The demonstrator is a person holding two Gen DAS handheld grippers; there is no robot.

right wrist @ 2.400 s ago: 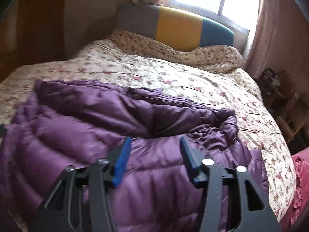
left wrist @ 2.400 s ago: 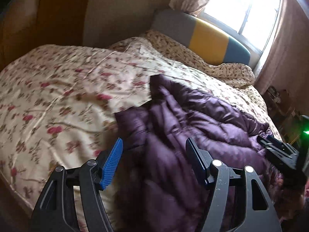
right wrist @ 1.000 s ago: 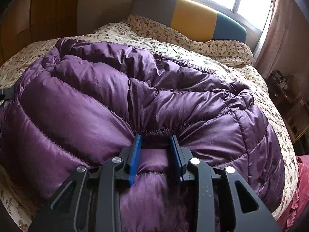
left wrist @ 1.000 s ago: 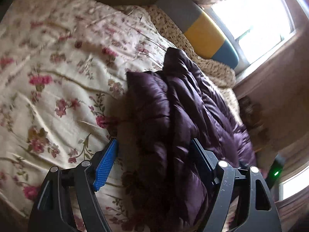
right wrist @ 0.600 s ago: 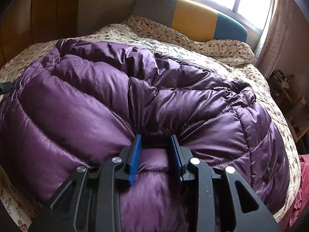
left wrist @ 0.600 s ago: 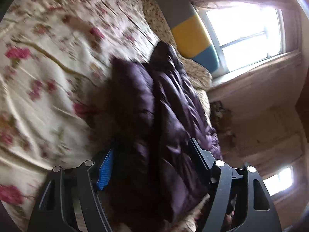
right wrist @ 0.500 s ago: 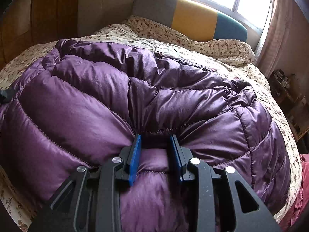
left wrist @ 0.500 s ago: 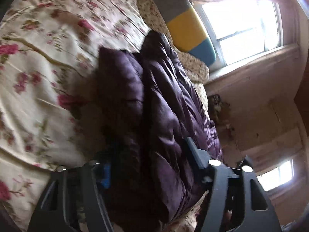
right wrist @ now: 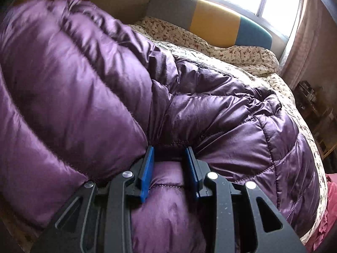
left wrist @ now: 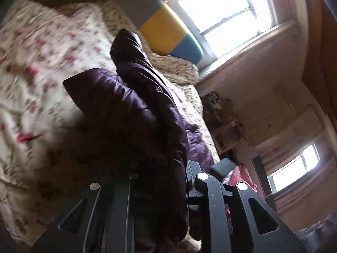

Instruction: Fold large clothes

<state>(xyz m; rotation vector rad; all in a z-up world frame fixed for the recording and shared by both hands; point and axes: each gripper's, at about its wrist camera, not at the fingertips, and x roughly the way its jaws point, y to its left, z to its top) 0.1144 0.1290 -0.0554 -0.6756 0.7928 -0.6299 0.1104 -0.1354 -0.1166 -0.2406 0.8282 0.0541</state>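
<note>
A purple puffer jacket (right wrist: 210,116) lies bunched on a bed with a floral cover (left wrist: 42,63). In the left wrist view a thick fold of the jacket (left wrist: 126,105) fills the space between my left gripper's (left wrist: 162,168) fingers and hides their tips. Its jaws are closing on that fold, which hangs lifted off the bed. My right gripper (right wrist: 169,158) is shut on a quilted ridge near the jacket's front edge, blue pads (right wrist: 147,166) pressing either side. The jacket's left part rises high in the right wrist view.
A grey, yellow and teal headboard (right wrist: 212,27) stands at the far end below a bright window (left wrist: 227,14). Cluttered shelves (left wrist: 221,122) line the wall right of the bed. A red cloth (right wrist: 330,200) lies off the bed's right edge.
My left gripper closed on the jacket's edge, rose and tilted, pulling that side up off the bed. The jacket's left part now bulges high. The right gripper stayed put.
</note>
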